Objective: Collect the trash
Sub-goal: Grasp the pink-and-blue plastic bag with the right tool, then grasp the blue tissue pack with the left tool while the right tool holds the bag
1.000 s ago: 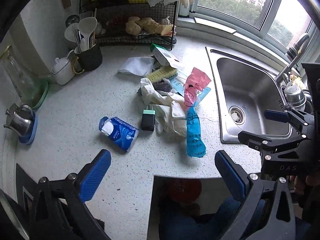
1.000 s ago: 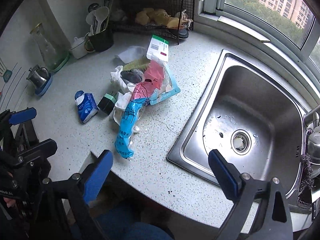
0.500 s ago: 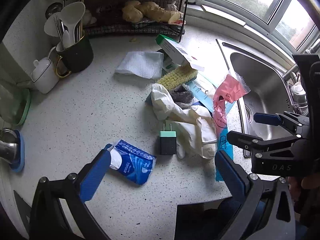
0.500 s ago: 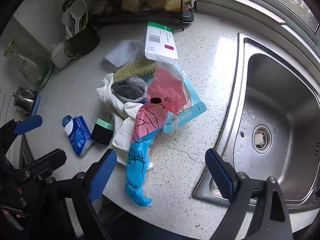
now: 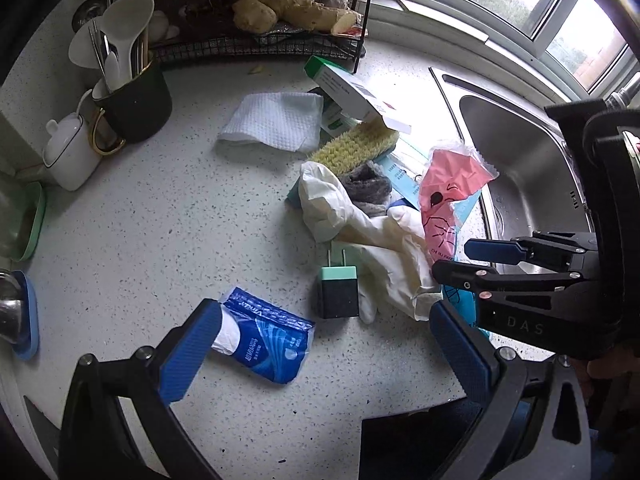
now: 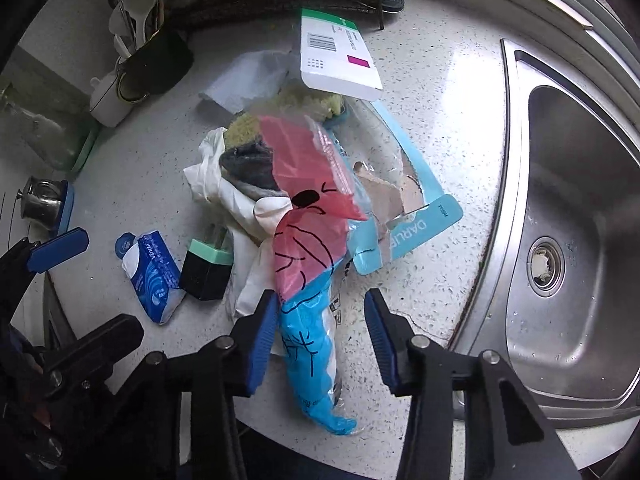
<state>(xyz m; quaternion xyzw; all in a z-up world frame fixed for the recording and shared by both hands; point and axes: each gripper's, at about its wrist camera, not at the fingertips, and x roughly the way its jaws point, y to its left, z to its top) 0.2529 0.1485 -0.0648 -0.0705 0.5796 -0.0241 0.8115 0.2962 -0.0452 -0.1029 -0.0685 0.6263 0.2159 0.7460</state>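
Trash lies heaped mid-bench [image 5: 160,208], left of the sink [image 6: 568,208]. A pink-and-blue bag [image 6: 308,264] runs toward six o'clock between the right gripper's [image 6: 320,336] closing fingers, not yet pinched. The left gripper [image 5: 320,344] holds its fingers spread above a tissue pack [image 5: 264,340] and charger [image 5: 338,292].

**Left gripper over a littered counter**

The left gripper [image 5: 320,344] hangs wide open above the speckled counter [image 5: 160,208], its left pad beside a blue tissue pack [image 5: 264,344]. Just past the pack stands a black-and-green plug [image 5: 338,292], touching a pale glove [image 5: 376,244]. Behind lie a brush [image 5: 354,146], a grey cloth [image 5: 368,188], a paper towel [image 5: 276,120], a box [image 5: 352,92] and a pink-and-blue bag [image 5: 444,204]. The right gripper [image 5: 476,264], jaws closing, sits over the bag beside the sink [image 5: 528,160].
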